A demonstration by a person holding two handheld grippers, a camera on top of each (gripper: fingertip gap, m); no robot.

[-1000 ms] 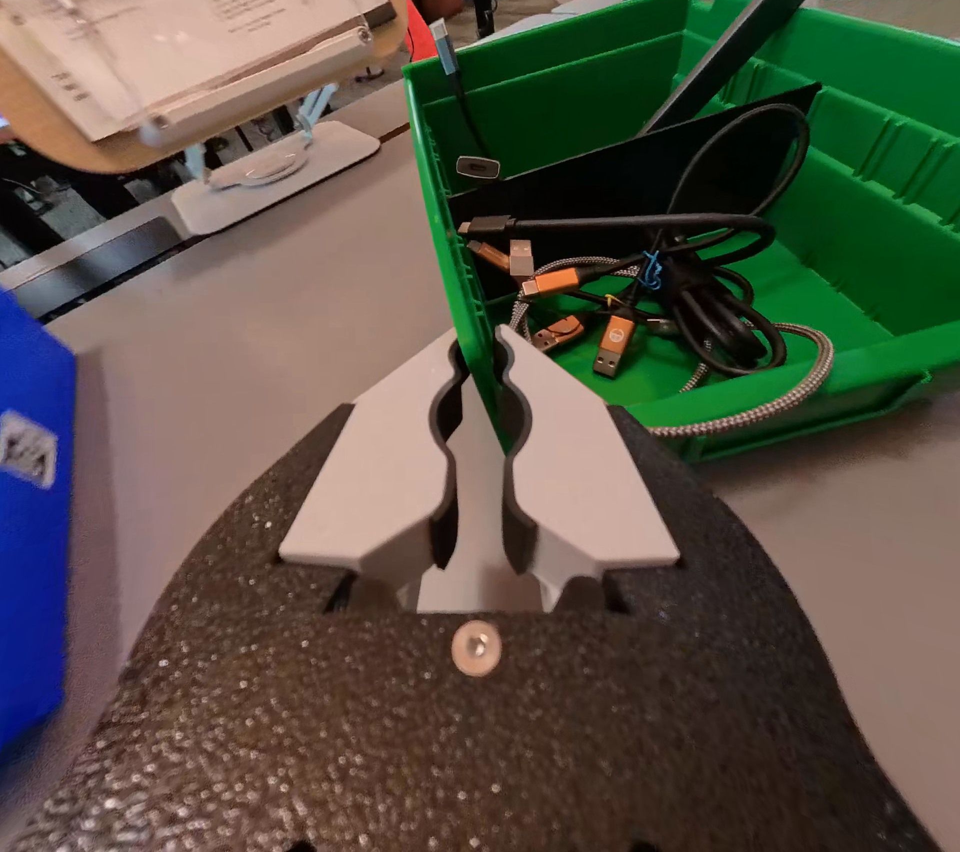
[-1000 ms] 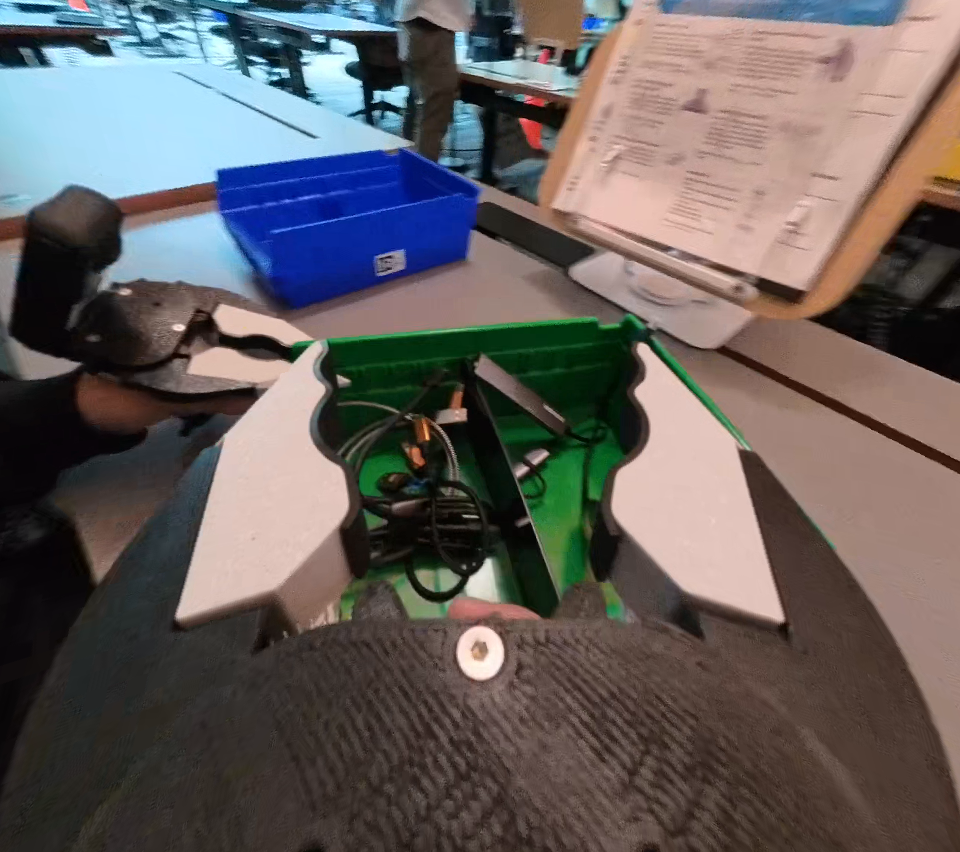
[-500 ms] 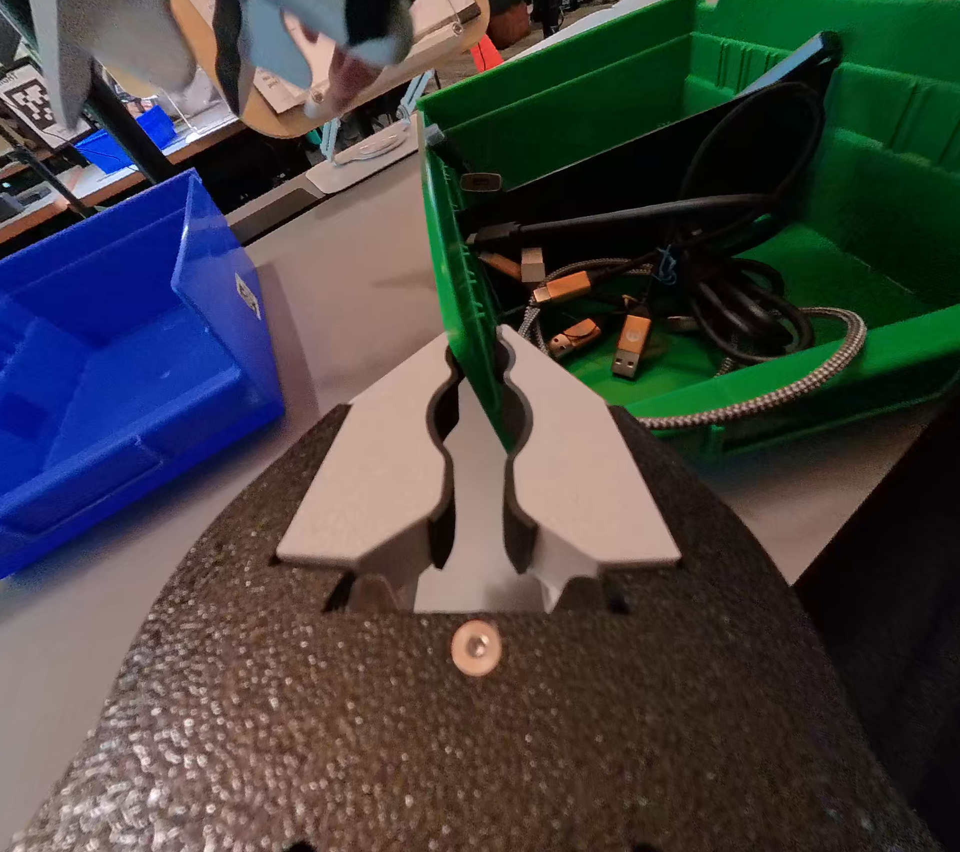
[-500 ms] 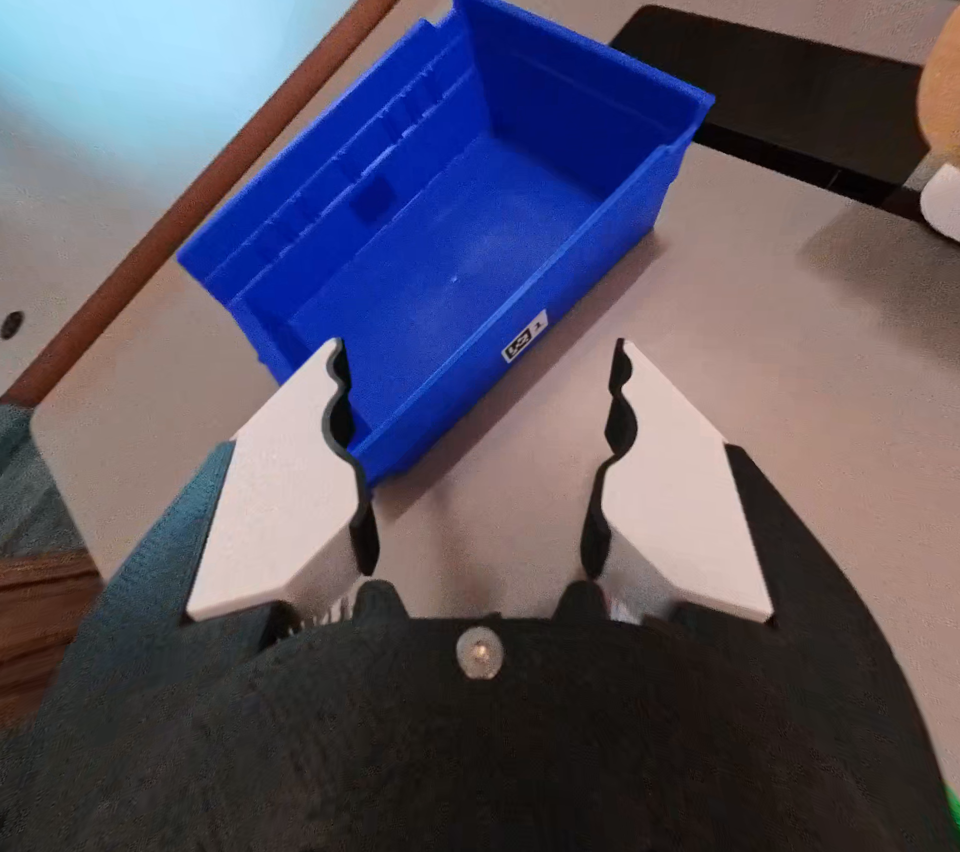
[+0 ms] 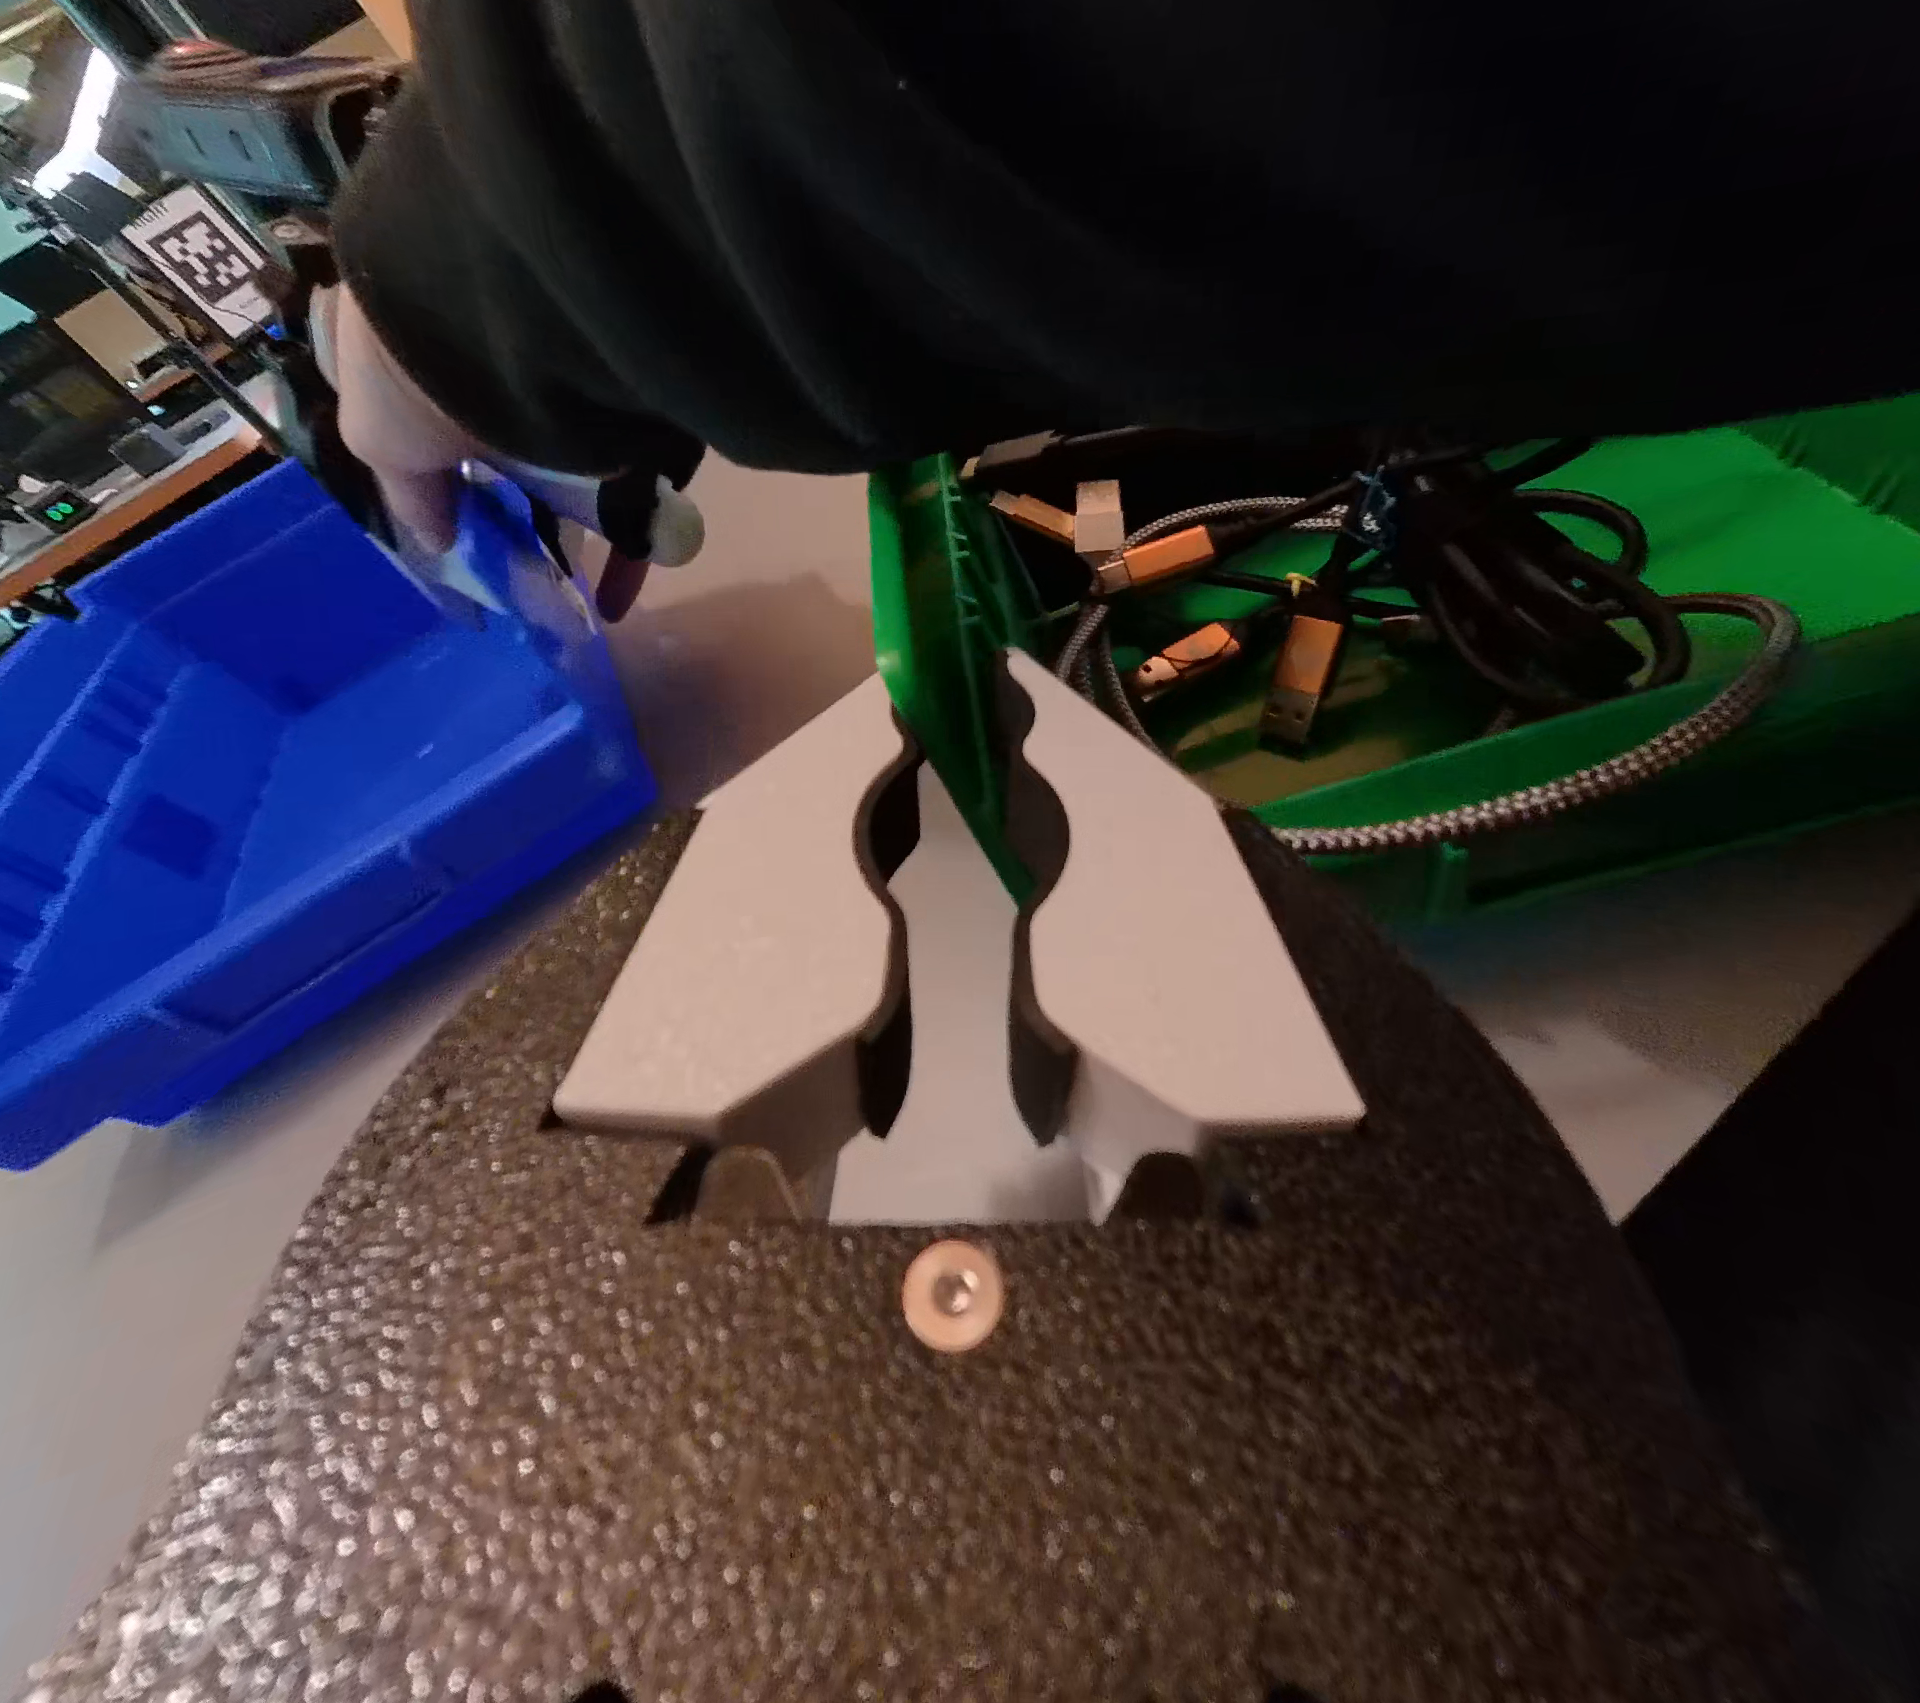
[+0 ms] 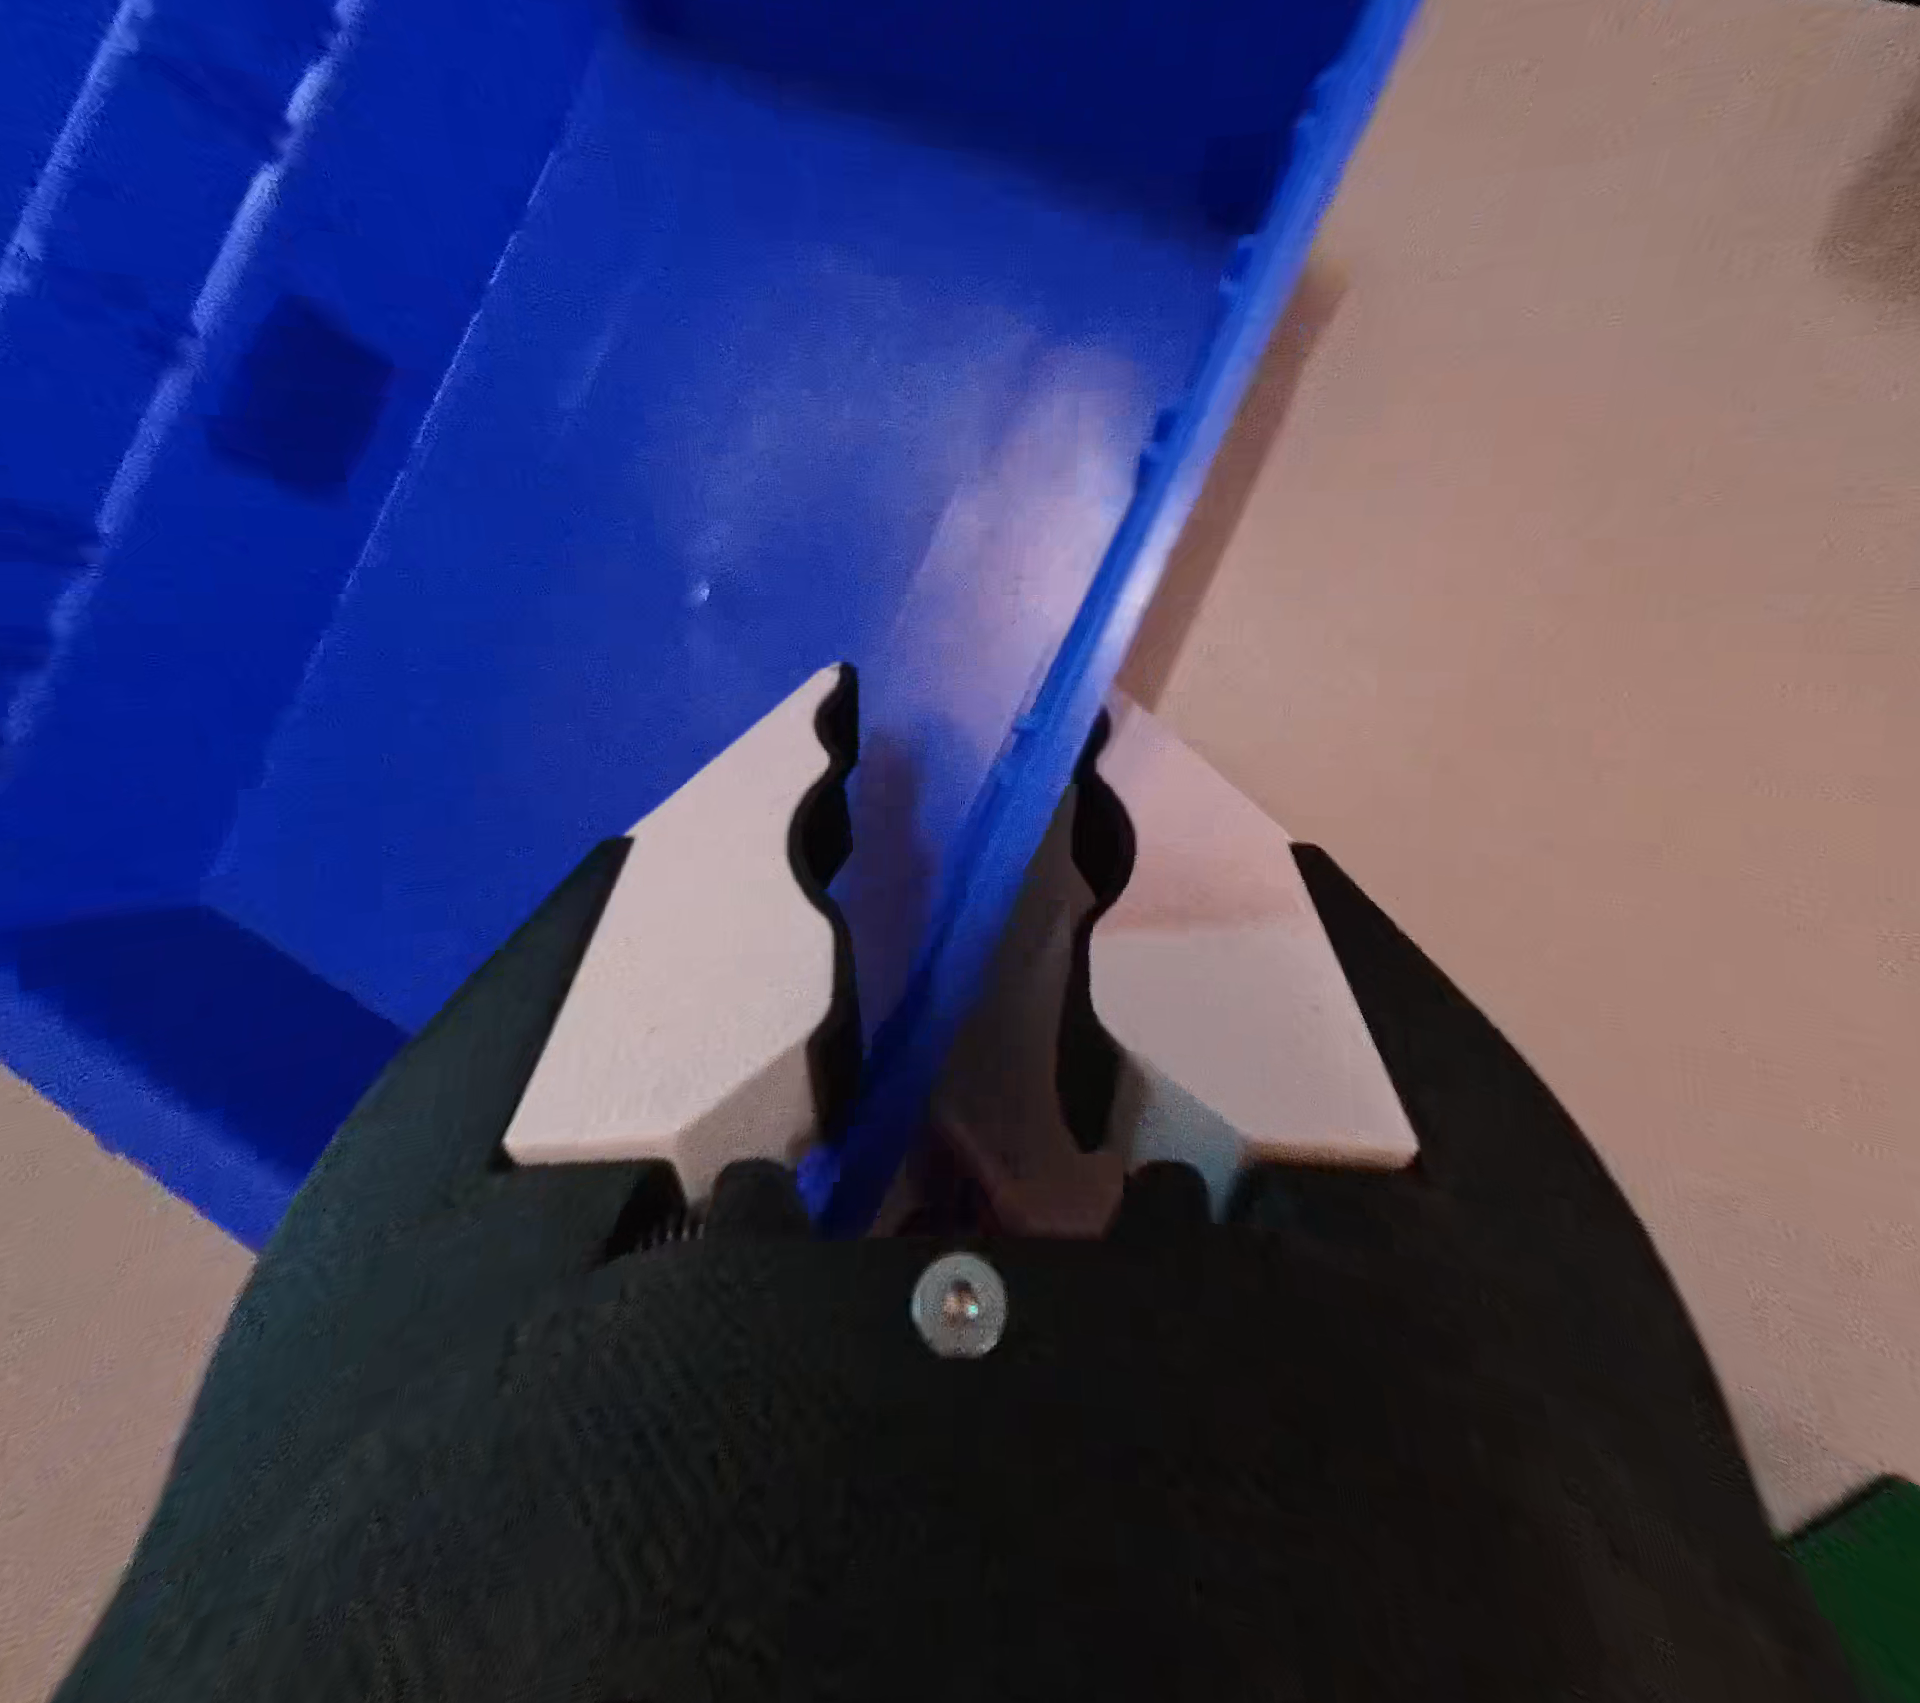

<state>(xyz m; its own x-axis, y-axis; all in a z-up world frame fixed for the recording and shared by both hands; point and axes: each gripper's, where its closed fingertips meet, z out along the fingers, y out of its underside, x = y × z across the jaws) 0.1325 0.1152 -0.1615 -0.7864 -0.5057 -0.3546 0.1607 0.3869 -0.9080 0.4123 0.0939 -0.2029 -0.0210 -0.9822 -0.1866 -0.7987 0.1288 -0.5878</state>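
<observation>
The blue bin (image 5: 260, 780) sits at the left of the bench (image 5: 748, 645), with nothing visible in the part of it that shows, its interior ribbed along one side. The right gripper (image 6: 971, 718) straddles the bin's near wall, one jaw inside and one outside against the bench. The wall runs lengthwise through the gap, from the jaw roots out past the tips. The jaws are narrowed about that wall; the outer one looks to touch it, but a sliver of gap shows at the inner one, so a firm grip cannot be told. In the left wrist view the same gripper shows far off at the bin's corner, under a hand (image 5: 405, 448) and a black sleeve (image 5: 1039, 95) that reaches across the top of the scene.

To the right, the left gripper (image 5: 961, 697) is clamped on the side wall of the green bin (image 5: 1558, 822), near its corner, the wall standing upright between the jaws. Inside lies a tangle of cables (image 5: 1507, 593): black leads, a braided one draped over the front lip, several orange-shelled plugs. The bins stand apart, bare bench between them. The sleeve hides the green bin's far half.
</observation>
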